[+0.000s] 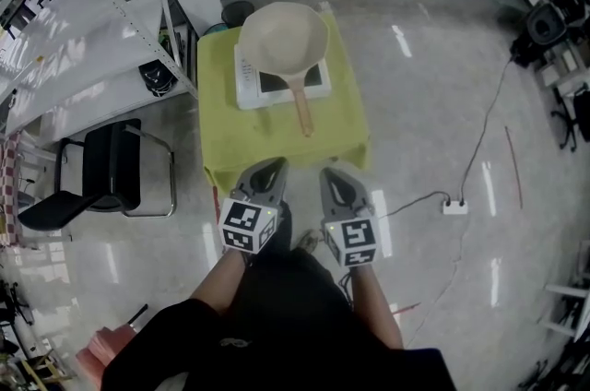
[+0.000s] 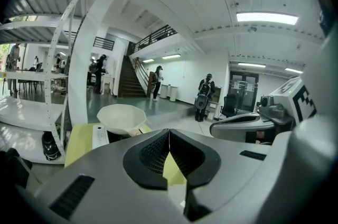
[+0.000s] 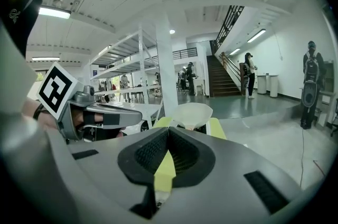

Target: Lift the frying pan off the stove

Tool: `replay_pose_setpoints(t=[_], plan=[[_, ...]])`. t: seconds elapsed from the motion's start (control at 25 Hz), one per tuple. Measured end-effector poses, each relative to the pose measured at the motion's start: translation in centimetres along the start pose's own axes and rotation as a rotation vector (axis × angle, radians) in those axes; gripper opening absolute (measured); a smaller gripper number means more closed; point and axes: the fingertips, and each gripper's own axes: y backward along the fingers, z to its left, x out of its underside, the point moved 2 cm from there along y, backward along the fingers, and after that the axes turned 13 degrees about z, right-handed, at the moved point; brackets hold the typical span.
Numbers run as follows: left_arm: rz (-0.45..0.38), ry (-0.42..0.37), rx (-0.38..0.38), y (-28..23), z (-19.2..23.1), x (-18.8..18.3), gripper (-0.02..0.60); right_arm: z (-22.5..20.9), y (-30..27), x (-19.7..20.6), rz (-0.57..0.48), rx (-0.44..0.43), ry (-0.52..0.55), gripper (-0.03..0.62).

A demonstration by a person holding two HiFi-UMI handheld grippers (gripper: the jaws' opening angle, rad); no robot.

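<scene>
The frying pan [image 1: 284,37], pale and deep-bowled, sits on a white stove [image 1: 247,77] at the far end of a small yellow-green tabletop [image 1: 221,145]. Seen from the head, it lies at twelve o'clock from both grippers. Its wooden handle [image 1: 302,108] gives the pan its long axis. The handle runs from the bowl back toward the person, pointing to six o'clock with a slight lean toward five, and its free end hangs out past the stove's near edge over bare tabletop.

The left gripper [image 1: 269,168] and the right gripper [image 1: 334,175] are held side by side, close to the body, just short of the tabletop's near edge and well apart from the pan. On each one the fingers are pressed fully together with nothing between them. Each gripper's own view shows only a sliver of the yellow-green cloth beyond the meeting line.

The handle's end falls between the two grippers, perhaps a touch nearer the right one, so either could take it, with the right seeming the shorter reach. Because the handle points almost straight at the person, a forward reach toward twelve o'clock would meet it end-on. The fingers would first have to spread to straddle it across its width. The lift has not begun, and the pan rests with its full weight on the stove.
</scene>
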Motion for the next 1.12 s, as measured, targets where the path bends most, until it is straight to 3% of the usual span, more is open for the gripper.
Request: replay_pose_setpoints(t=[0.36, 0.6, 0.88, 1.12], plan=[[0.047, 0.022, 0.027, -6.4, 5.1, -2.3, 0.043, -3.8, -5.0, -1.9, 0.053, 0.004, -0.015, 0.015], [0.095, 0.046, 0.088, -11.7, 9.4, -3.8, 0.043, -5.4, -11.1, -4.0, 0.146, 0.011, 0.036, 0.015], [0.145, 0.059, 0.168, -16.6, 13.5, -4.6, 0.043, -6.5, -15.9, -5.2, 0.227, 0.003, -0.010, 0.016], [0.217, 0.088, 0.262, -19.8, 14.5, -2.8, 0.044, -7.5, -18.5, -4.3, 0.282, 0.027, -0.061, 0.017]])
